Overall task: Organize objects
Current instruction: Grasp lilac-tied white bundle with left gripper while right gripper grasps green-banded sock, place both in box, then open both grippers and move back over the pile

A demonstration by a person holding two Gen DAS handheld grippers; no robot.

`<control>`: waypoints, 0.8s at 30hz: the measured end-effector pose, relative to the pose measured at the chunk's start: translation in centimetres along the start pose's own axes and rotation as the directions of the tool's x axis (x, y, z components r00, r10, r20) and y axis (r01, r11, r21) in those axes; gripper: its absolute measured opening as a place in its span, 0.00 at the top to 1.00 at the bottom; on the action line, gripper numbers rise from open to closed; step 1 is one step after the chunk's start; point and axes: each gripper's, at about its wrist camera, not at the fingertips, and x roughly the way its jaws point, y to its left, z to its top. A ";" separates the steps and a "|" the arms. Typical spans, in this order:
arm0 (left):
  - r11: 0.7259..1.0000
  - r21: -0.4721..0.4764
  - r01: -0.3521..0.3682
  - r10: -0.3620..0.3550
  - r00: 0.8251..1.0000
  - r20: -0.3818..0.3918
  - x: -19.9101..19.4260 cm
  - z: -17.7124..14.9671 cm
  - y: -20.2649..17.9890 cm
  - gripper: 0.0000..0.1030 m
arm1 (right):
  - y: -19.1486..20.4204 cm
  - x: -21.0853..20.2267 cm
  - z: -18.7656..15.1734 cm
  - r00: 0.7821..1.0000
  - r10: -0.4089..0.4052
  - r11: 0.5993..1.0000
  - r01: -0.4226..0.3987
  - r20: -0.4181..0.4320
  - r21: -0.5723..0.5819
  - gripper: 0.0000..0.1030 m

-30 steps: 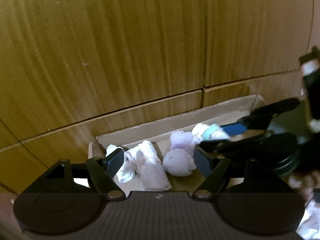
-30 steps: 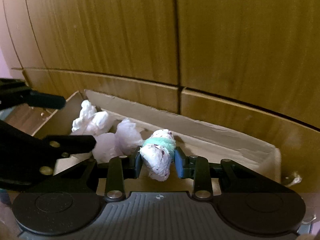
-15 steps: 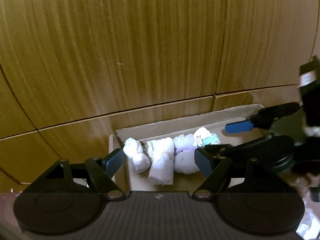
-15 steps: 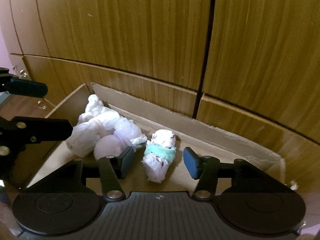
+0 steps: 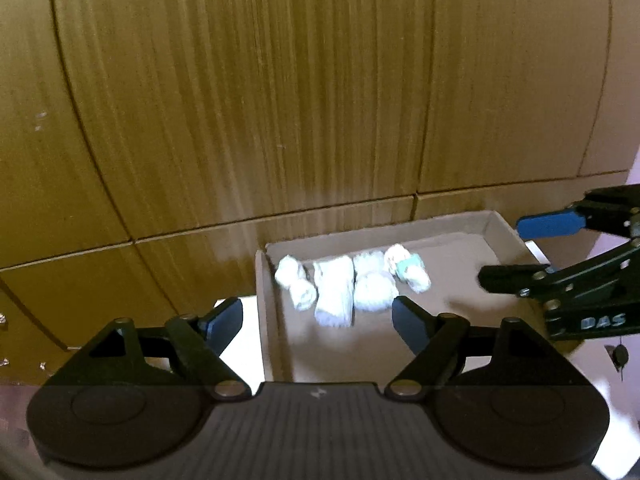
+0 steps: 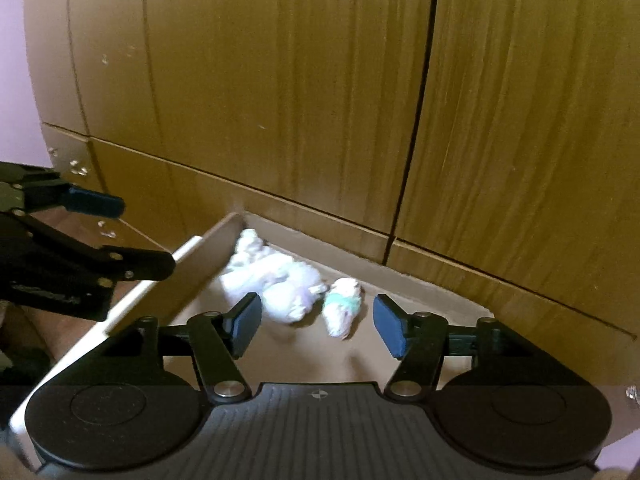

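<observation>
An open cardboard box (image 5: 267, 320) (image 6: 192, 268) holds several rolled cloth bundles in a row. The white rolls (image 5: 334, 292) (image 6: 276, 280) lie at its left. A speckled white roll with a teal band (image 5: 408, 268) (image 6: 342, 308) lies loose on the box floor to their right. My right gripper (image 6: 318, 324) hangs above and behind that roll, its jaws opening with nothing between them. It also shows in the left wrist view (image 5: 524, 250). My left gripper (image 5: 316, 320) (image 6: 128, 234) is over the box's left wall, jaws opening wide and empty.
A wooden cabinet front (image 5: 280, 100) (image 6: 280, 80) with door seams rises right behind the box. The right half of the box floor (image 5: 452, 280) is bare cardboard. A pale surface lies under and around the box.
The right gripper let go of the teal-banded roll, which now lies in the box. Both grippers have risen and drawn back, so the box looks smaller and lower.
</observation>
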 end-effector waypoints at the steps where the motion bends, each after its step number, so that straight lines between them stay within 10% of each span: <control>1: 1.000 -0.001 0.002 -0.002 1.000 -0.004 -0.5 -0.5 0.0 0.22 | 0.4 -0.6 -0.2 1.000 0.003 1.000 -0.003 0.006 0.004 0.31; 12: 0.996 -0.038 0.082 -0.084 0.996 -0.043 -3.5 -6.4 -0.2 0.15 | 2.3 -7.5 -5.6 0.998 0.020 0.998 -0.024 0.067 0.054 0.25; 24: 0.987 -0.032 0.158 -0.157 0.987 0.041 -8.0 -18.1 -2.2 0.15 | 4.7 -12.5 -19.4 0.993 0.022 0.999 -0.028 0.118 0.043 0.21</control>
